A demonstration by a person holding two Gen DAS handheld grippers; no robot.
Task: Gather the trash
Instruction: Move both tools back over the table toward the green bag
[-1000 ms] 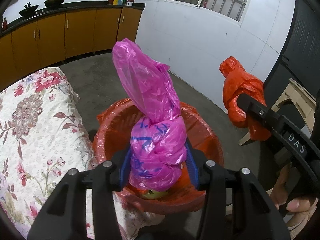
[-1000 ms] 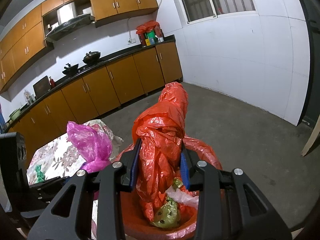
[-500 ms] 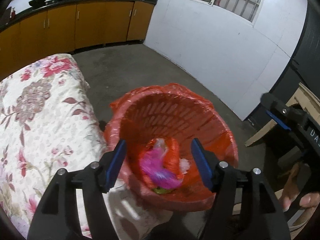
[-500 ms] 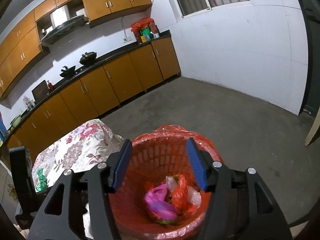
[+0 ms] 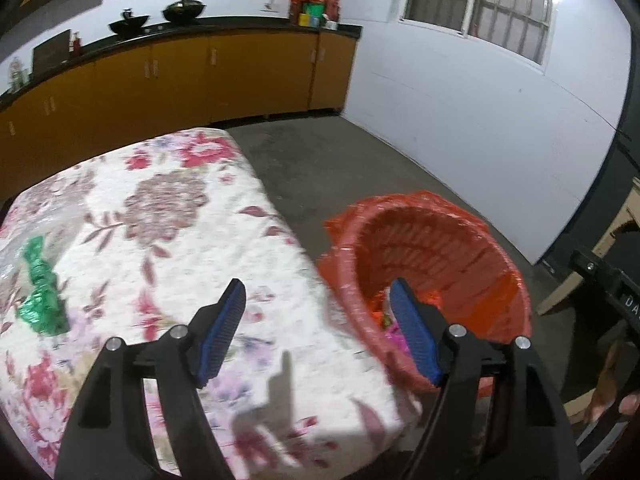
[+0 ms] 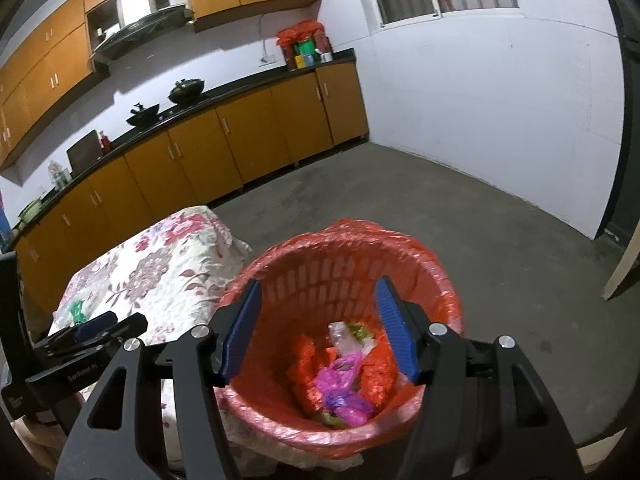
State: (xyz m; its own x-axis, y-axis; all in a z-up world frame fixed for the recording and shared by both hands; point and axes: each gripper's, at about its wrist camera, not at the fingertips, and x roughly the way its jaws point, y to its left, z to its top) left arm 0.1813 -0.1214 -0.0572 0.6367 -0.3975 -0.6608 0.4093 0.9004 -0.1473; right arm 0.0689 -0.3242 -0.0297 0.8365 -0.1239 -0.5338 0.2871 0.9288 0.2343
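A red basket lined with a red bag (image 6: 400,256) (image 5: 460,232) stands on the floor beside the flowered table. Inside lie a pink bag (image 6: 340,384), an orange bag (image 6: 308,364) and other scraps. My right gripper (image 6: 318,328) is open and empty above the basket. My left gripper (image 5: 316,332) is open and empty over the table's edge, left of the basket; it also shows in the right wrist view (image 6: 92,328). A green crumpled wrapper (image 5: 40,288) (image 6: 76,310) lies on the table at the left.
The table wears a flowered cloth (image 5: 160,240). Orange kitchen cabinets (image 6: 240,132) with a dark counter run along the far wall. Grey concrete floor (image 6: 480,240) surrounds the basket. A wooden frame (image 5: 624,232) stands at the right.
Both grippers opened and dropped the pink and orange bags into the basket. My left gripper has since swung left over the table; the right has stayed above the basket.
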